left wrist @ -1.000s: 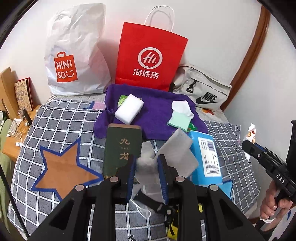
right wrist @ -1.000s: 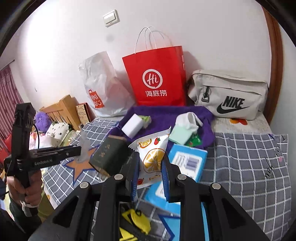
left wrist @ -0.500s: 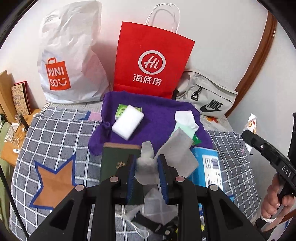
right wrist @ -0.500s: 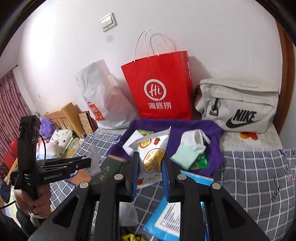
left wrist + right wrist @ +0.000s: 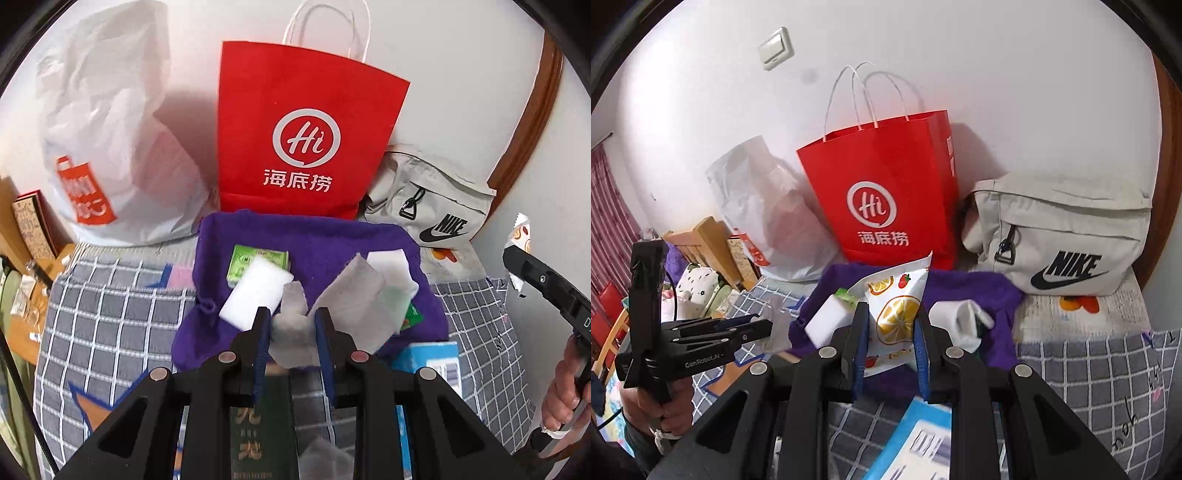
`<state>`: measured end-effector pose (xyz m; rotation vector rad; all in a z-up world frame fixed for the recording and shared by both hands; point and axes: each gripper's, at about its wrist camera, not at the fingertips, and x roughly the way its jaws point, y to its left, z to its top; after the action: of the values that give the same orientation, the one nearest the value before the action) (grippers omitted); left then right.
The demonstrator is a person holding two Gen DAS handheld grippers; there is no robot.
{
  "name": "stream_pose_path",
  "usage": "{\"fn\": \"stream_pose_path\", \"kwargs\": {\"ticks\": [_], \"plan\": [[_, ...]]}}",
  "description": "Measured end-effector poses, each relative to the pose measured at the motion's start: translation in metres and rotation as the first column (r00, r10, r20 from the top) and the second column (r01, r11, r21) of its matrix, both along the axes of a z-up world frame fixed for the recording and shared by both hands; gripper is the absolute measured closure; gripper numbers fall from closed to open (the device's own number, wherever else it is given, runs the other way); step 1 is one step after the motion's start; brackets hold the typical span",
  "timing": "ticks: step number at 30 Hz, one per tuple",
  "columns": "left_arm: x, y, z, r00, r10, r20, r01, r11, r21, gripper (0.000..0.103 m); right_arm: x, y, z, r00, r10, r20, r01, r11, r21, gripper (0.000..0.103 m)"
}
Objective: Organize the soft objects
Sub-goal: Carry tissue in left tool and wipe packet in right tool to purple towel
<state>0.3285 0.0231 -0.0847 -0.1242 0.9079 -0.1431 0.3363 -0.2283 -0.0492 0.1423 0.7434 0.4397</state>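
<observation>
My left gripper (image 5: 291,325) is shut on a grey face mask (image 5: 351,306) and holds it in the air over the front edge of the purple towel (image 5: 317,240). On the towel lie a white sponge (image 5: 256,291), a green packet (image 5: 258,260) and a white sock (image 5: 391,266). My right gripper (image 5: 890,328) is shut on a white snack packet with orange and strawberry prints (image 5: 894,306), also above the towel (image 5: 971,288). The left gripper also shows in the right wrist view (image 5: 753,328), at the left.
A red paper bag (image 5: 306,129), a white Miniso bag (image 5: 107,147) and a grey Nike bag (image 5: 432,206) stand against the wall. A green book (image 5: 255,432) and a blue pack (image 5: 432,365) lie on the checked bedspread (image 5: 110,325).
Both grippers have risen and moved forward toward the purple towel and the bags, each still holding its item. The book and blue pack have dropped low in view.
</observation>
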Motion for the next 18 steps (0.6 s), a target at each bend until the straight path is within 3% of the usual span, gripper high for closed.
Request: {"fn": "stream_pose_path", "kwargs": {"ticks": [5, 12, 18], "plan": [[0.026, -0.007, -0.010, 1.000, -0.026, -0.002, 0.026, 0.999, 0.019, 0.079, 0.022, 0.000, -0.017, 1.000, 0.005, -0.024, -0.005, 1.000, -0.003, 0.080], [0.050, -0.012, -0.039, 0.998, -0.036, -0.060, 0.035, 0.999, -0.007, 0.079, 0.052, 0.002, -0.063, 0.988, 0.035, -0.149, -0.037, 0.999, -0.009, 0.080], [0.061, -0.014, -0.055, 0.996, -0.037, -0.078, 0.036, 0.999, -0.019, 0.079, 0.059, 0.007, -0.085, 0.977, 0.066, -0.202, -0.074, 0.997, -0.032, 0.079]]}}
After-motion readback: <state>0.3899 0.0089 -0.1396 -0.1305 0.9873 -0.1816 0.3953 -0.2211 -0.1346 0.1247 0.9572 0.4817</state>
